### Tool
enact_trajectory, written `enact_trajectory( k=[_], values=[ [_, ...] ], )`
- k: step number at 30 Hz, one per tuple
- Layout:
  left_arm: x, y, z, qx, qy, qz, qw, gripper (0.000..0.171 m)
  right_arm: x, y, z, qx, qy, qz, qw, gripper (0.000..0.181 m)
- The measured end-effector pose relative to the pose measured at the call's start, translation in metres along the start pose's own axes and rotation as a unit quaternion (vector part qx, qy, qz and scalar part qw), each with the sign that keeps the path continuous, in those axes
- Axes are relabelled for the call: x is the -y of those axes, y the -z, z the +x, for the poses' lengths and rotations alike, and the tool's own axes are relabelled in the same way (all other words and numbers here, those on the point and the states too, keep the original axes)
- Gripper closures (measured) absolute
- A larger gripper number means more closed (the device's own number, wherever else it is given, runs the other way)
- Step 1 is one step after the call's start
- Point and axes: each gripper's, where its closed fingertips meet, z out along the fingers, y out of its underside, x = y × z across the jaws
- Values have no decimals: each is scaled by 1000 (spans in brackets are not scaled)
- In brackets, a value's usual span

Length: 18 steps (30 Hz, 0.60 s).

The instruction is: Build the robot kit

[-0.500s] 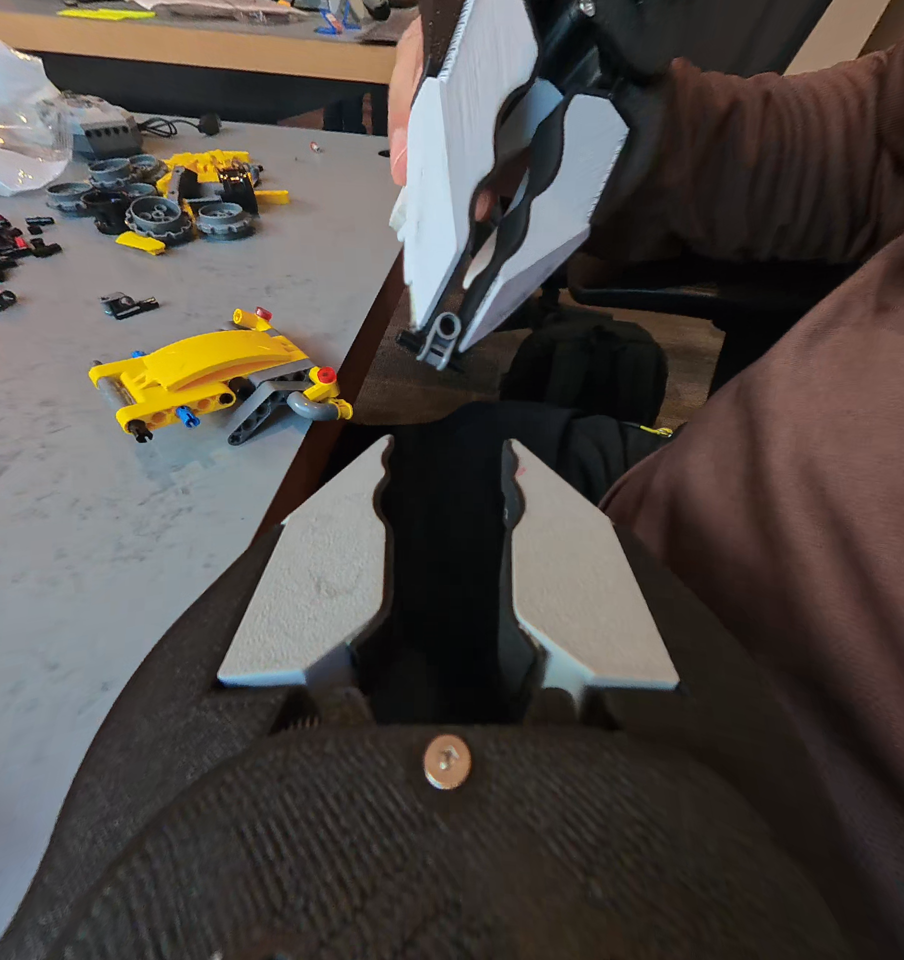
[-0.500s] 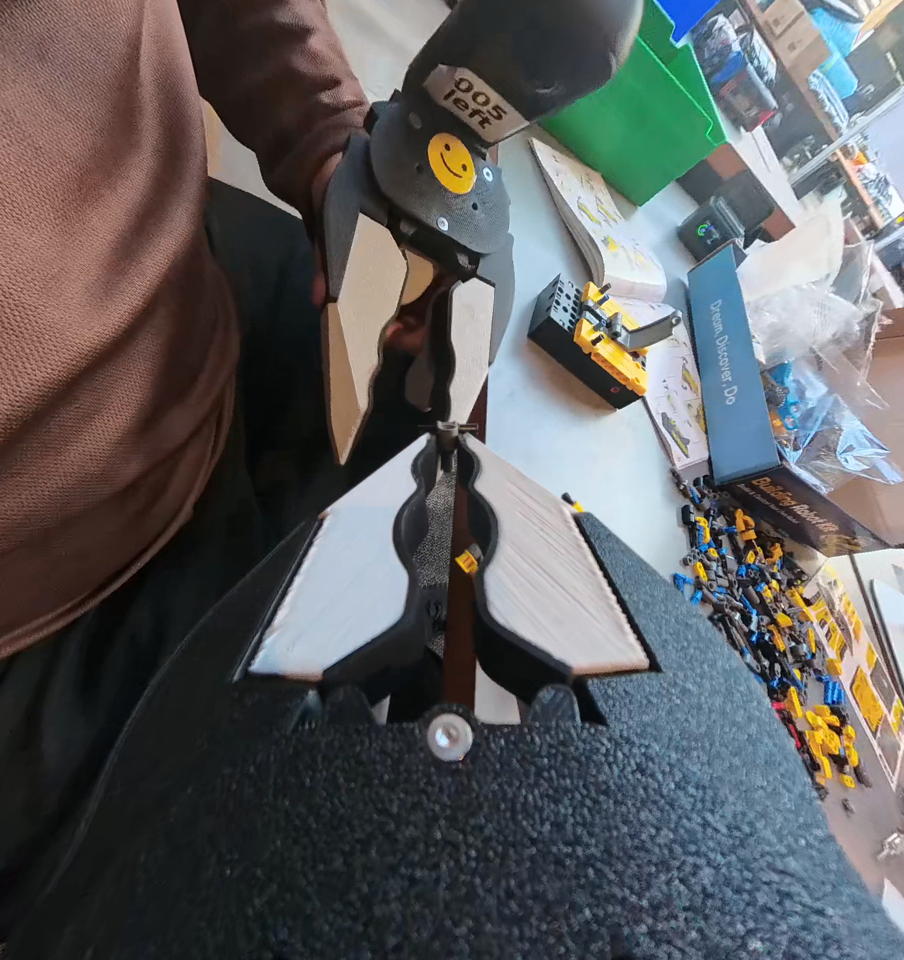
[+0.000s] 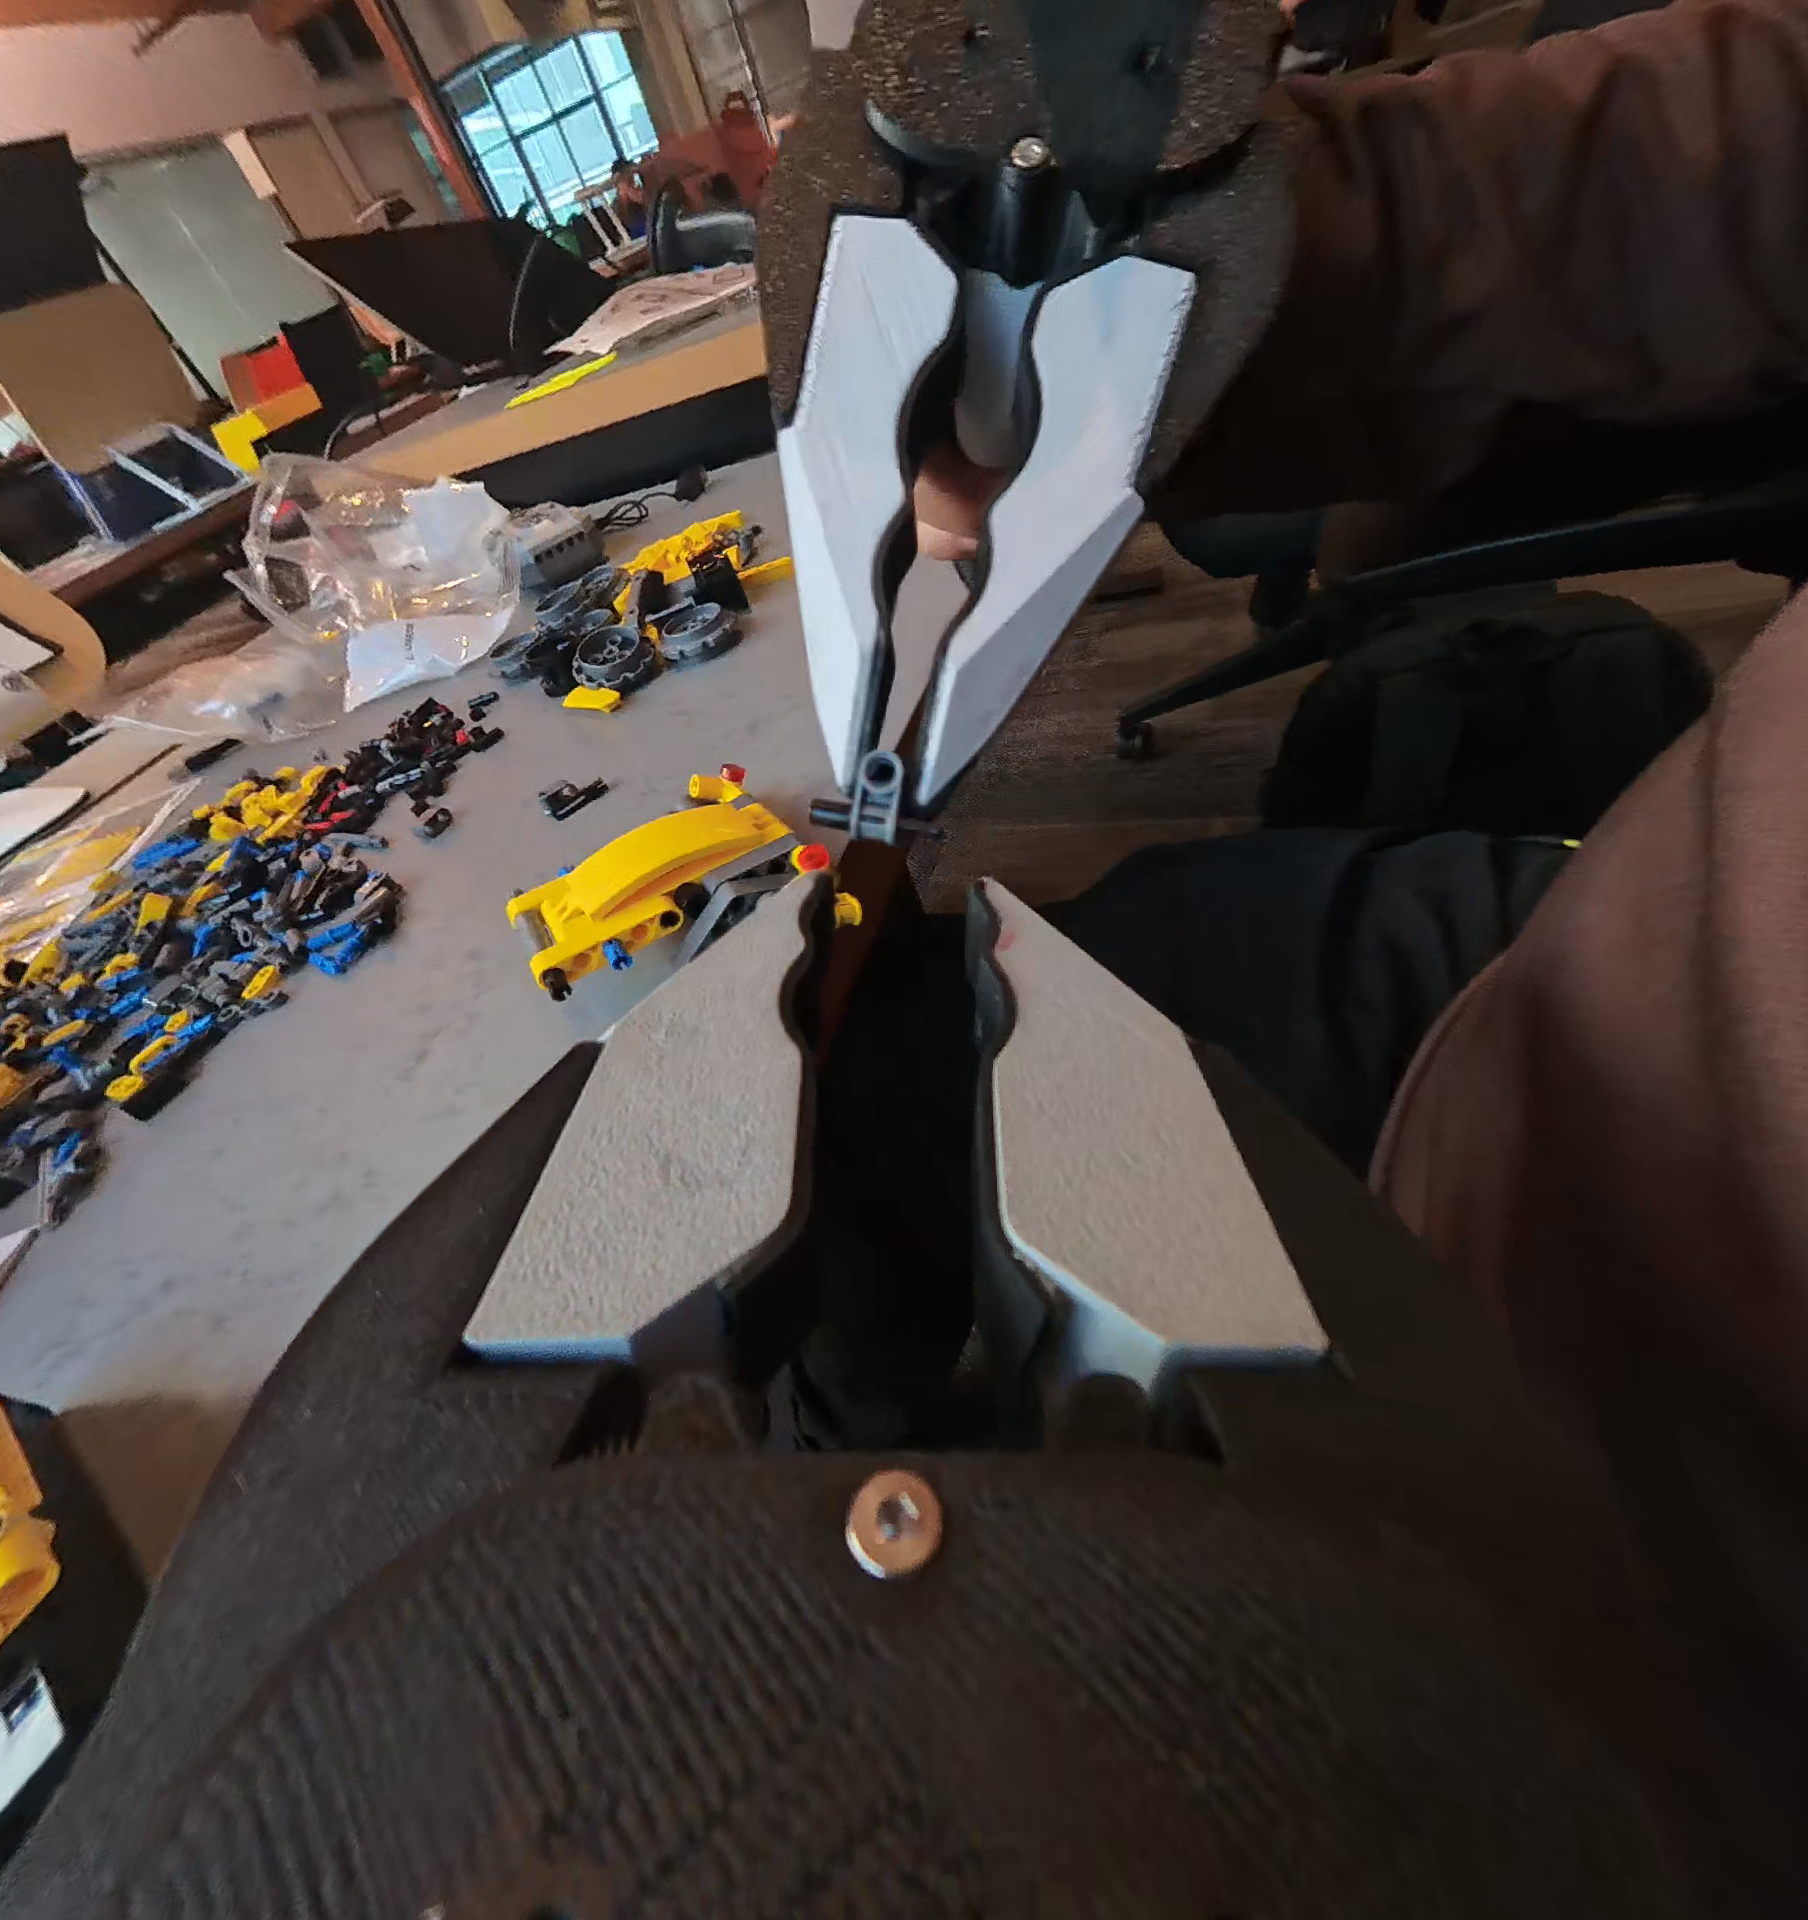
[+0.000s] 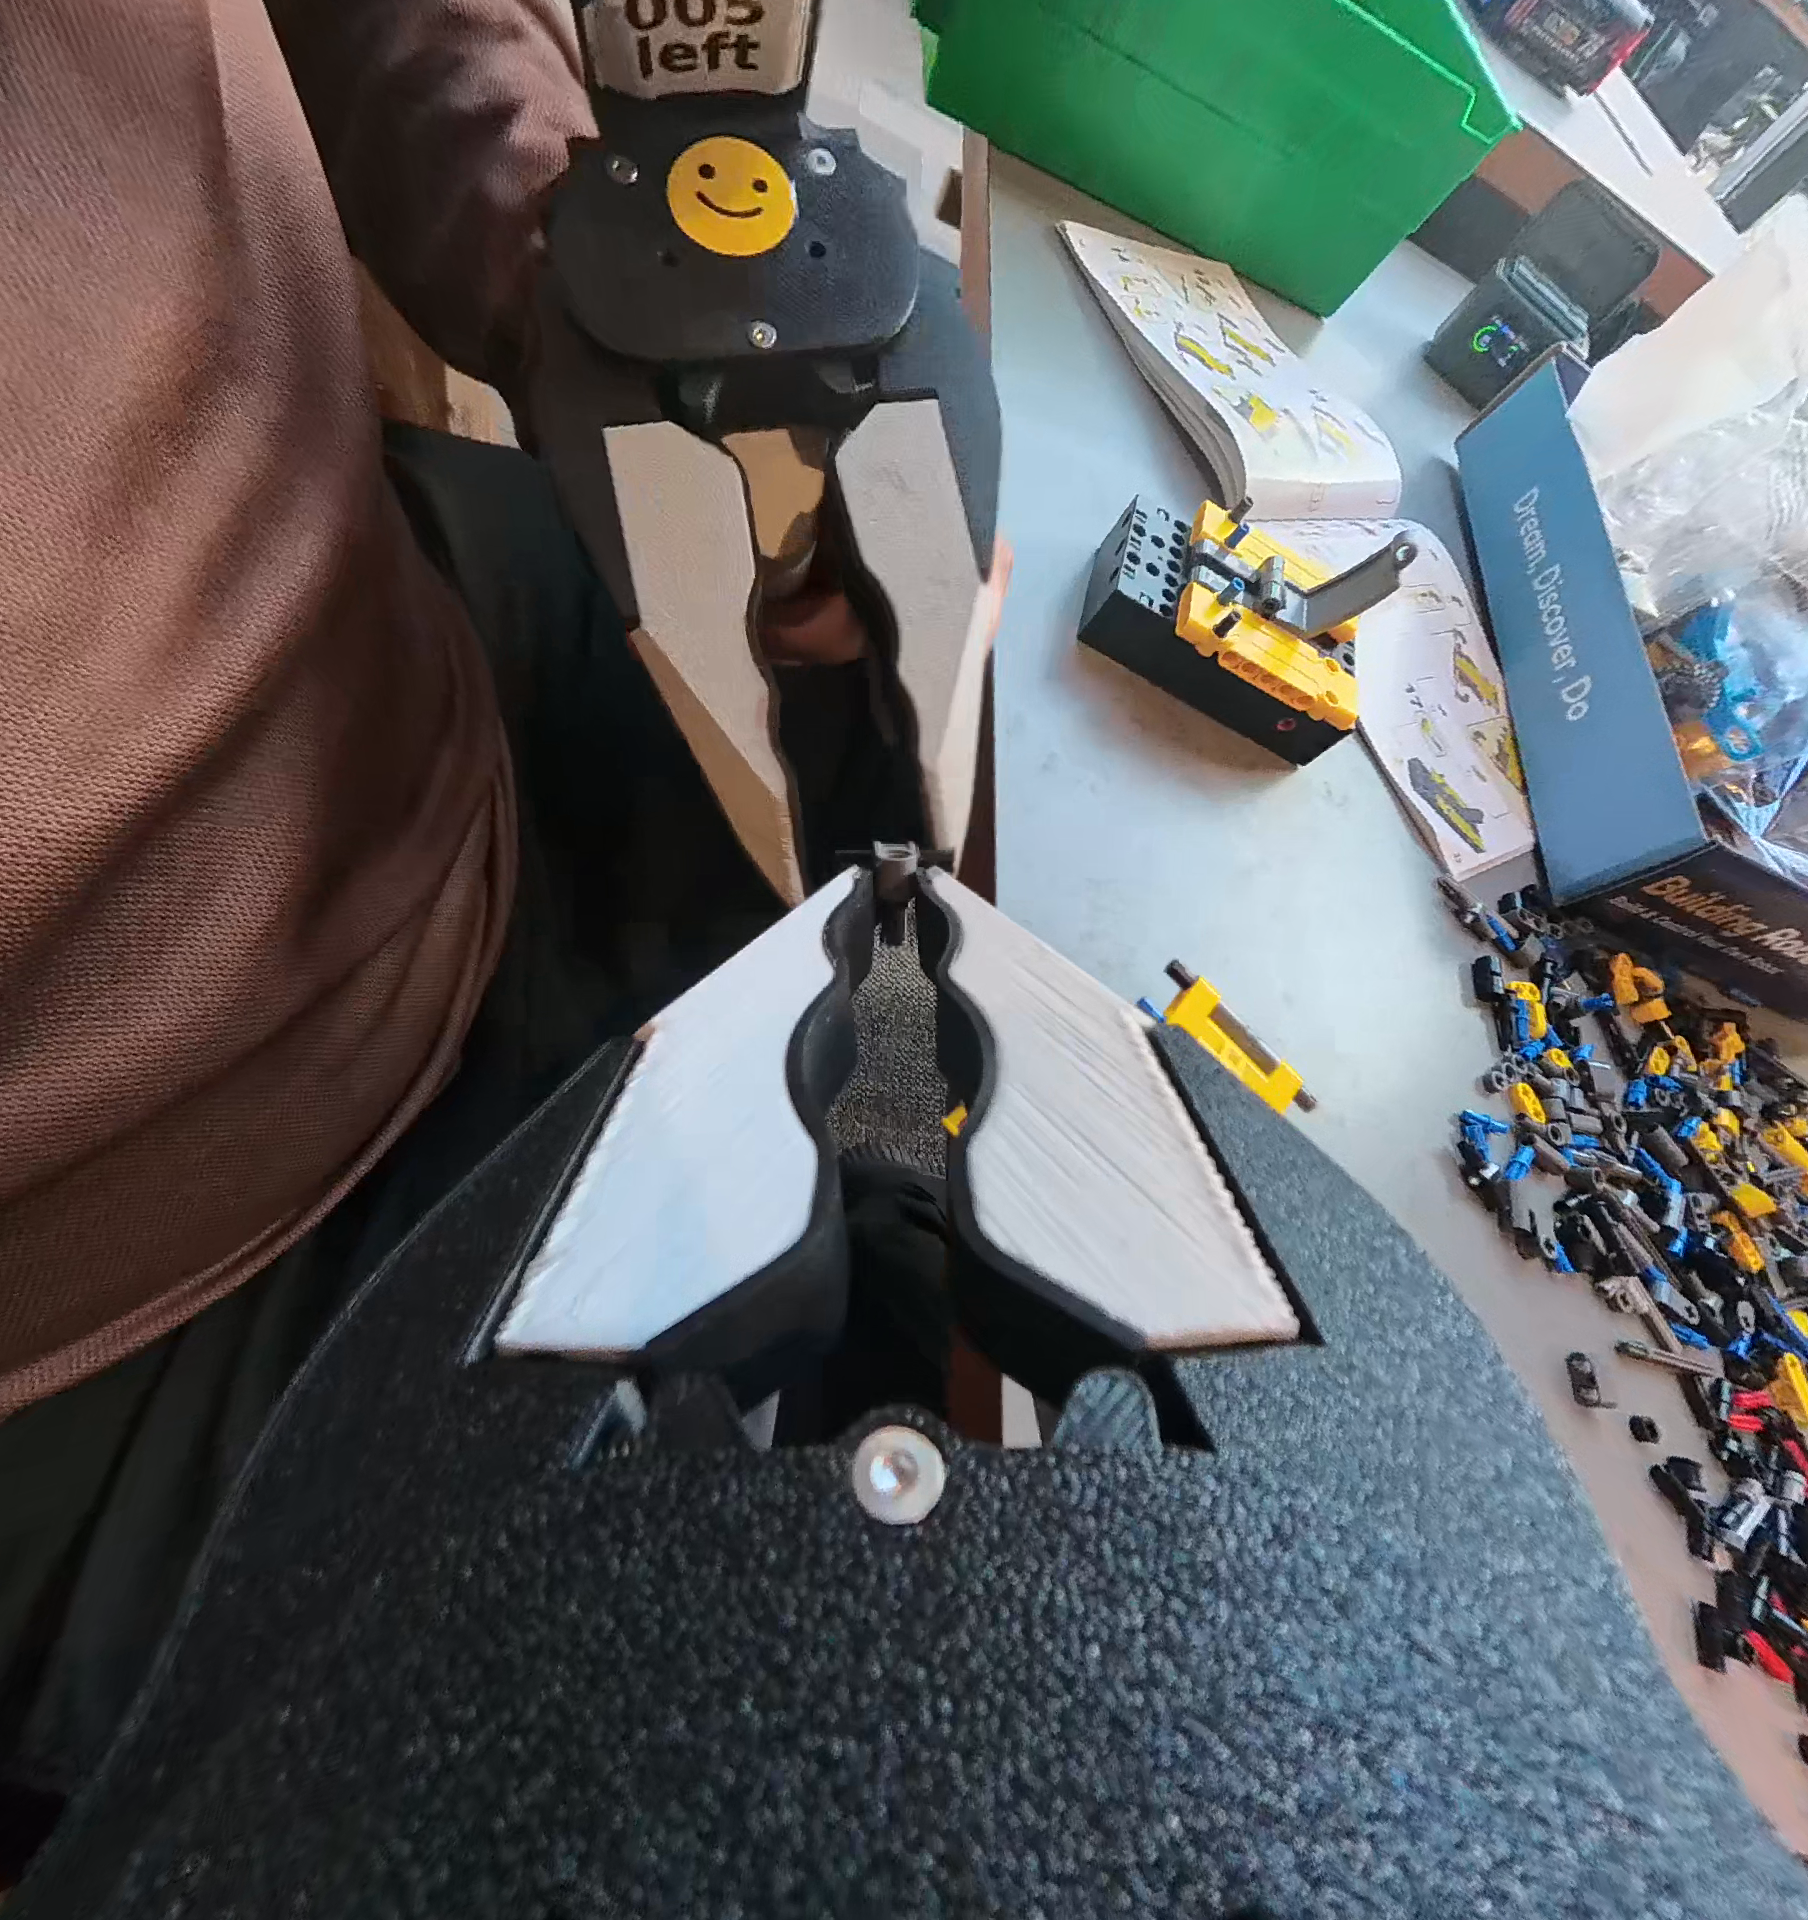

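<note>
While the right gripper [image 3: 884, 800] pinches a small grey connector [image 3: 876, 798], the left gripper [image 3: 900, 904] gapes empty; only the right wrist view shows the green bin [image 4: 1191, 114].

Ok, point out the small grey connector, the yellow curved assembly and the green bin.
small grey connector [image 3: 876, 798], left wrist view, its round eyelet end.
yellow curved assembly [image 3: 671, 857], left wrist view, curved top panel.
green bin [image 4: 1191, 114], right wrist view, side wall.

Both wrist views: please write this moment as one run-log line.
right gripper: shut on small grey plastic connector with black pin | left gripper: open, empty, facing it | both beside grey table edge
</note>
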Motion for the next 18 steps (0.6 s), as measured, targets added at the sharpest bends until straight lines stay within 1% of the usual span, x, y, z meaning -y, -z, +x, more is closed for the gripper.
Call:
enact_trajectory(
  k=[2, 5, 11, 13, 15, 16, 18],
  values=[
    [2, 1, -2, 12, -19, 3, 1000, 153, 3, 1, -3, 11, -4, 11, 1000, 177],
    [7, 4, -1, 23, -49, 14, 998, 159, -4, 2, -4, 11, -18, 8, 1000, 177],
    [9, 2, 2, 25, -60, 15, 998, 160, -8, 4, -6, 16, -35, 15, 999, 178],
    [10, 2, 4, 17, -48, 20, 998, 161, -7, 5, -8, 21, -41, 25, 999, 178],
    [14, 3, 9, -11, -18, 35, 999, 162, -6, 7, -9, 26, -42, 36, 998, 178],
    [14, 3, 11, -26, 4, 38, 999, 158, -6, 7, -10, 29, -40, 40, 998, 178],
    [5, -1, 15, -58, 50, 17, 997, 145, -7, 7, -13, 32, -36, 40, 998, 178]
  ],
)
